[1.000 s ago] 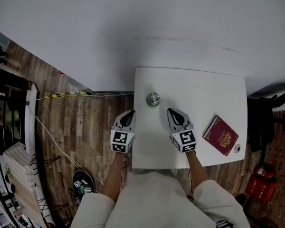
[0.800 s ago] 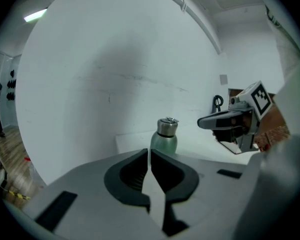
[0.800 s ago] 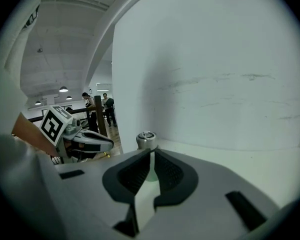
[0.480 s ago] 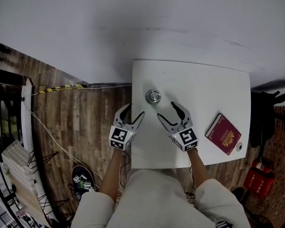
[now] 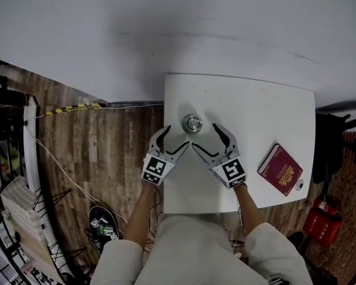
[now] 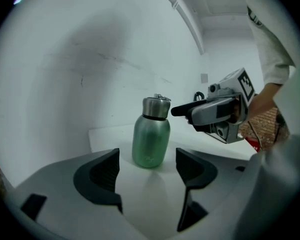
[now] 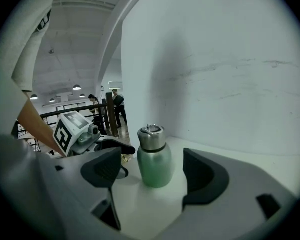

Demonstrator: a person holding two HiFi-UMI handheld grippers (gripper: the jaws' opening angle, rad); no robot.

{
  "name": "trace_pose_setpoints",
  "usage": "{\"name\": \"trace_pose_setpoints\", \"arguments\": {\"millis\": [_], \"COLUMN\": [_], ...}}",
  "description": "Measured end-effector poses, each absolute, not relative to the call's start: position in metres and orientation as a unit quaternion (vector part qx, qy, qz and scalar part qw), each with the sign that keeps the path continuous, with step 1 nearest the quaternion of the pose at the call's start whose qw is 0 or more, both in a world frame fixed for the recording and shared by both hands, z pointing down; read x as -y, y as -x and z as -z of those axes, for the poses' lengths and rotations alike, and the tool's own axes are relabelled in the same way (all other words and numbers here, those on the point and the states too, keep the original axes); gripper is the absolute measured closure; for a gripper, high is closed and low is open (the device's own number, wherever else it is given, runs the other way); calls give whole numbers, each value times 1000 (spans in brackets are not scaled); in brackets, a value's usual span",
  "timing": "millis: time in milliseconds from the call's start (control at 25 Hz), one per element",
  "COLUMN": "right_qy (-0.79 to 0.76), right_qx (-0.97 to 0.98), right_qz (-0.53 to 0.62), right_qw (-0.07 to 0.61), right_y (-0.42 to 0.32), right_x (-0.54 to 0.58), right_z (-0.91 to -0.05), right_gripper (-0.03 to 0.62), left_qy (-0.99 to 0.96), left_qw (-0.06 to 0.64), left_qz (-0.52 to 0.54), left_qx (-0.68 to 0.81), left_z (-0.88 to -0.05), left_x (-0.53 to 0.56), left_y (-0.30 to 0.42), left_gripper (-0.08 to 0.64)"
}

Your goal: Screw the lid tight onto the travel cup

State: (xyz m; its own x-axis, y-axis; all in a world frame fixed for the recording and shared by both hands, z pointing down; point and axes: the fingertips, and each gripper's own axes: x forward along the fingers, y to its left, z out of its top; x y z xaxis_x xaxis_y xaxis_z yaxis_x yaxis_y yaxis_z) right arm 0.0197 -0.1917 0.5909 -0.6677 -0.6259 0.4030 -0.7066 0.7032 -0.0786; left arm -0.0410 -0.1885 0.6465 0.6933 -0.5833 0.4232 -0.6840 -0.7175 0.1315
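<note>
From the head view I see the white desk against the wall, with the cup standing near its left part, lid up. My left claw and right claw both point at the cup from the near side, their inner fingers almost meeting just short of it. Both sets of jaws have just been opening and now stand wide, with nothing held. A red booklet lies well apart at the right of the desk, with a small round thing just beside it at the edge. In the left gripper view the jaws are spread wide and the pads touch nothing. The green cup stands upright on the desk just ahead of the tips, its steel lid sitting on top, and the right claw's dark finger reaches in near the lid from the right. In the right gripper view the jaws gape the same way, empty, with the cup upright ahead between them. The lid is on its neck, and the left claw's marker cube shows at the left, close to the cup.
</note>
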Motion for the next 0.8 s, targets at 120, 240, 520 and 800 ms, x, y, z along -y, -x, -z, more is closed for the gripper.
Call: {"name": "trace_pose_setpoints", "arguments": {"millis": [120, 240, 520, 800], "right_qy": [-365, -359, -341, -338], "right_qx": [909, 912, 922, 923], "right_qz": [-109, -103, -90, -84], "right_qw": [173, 169, 162, 162], "right_y": [-14, -7, 12, 21], "right_x": [202, 211, 226, 234], "right_z": [-588, -584, -577, -574], "right_gripper": [210, 215, 249, 289], "left_qy": [-912, -914, -922, -924], "left_qw": [136, 132, 126, 124], "left_qz": [-176, -172, -173, -163], "left_qx": [346, 342, 324, 322], "left_z": [-647, -645, -647, -642], "left_x": [197, 204, 213, 219], "left_y": [33, 25, 7, -3], "left_gripper": [229, 229, 229, 229]}}
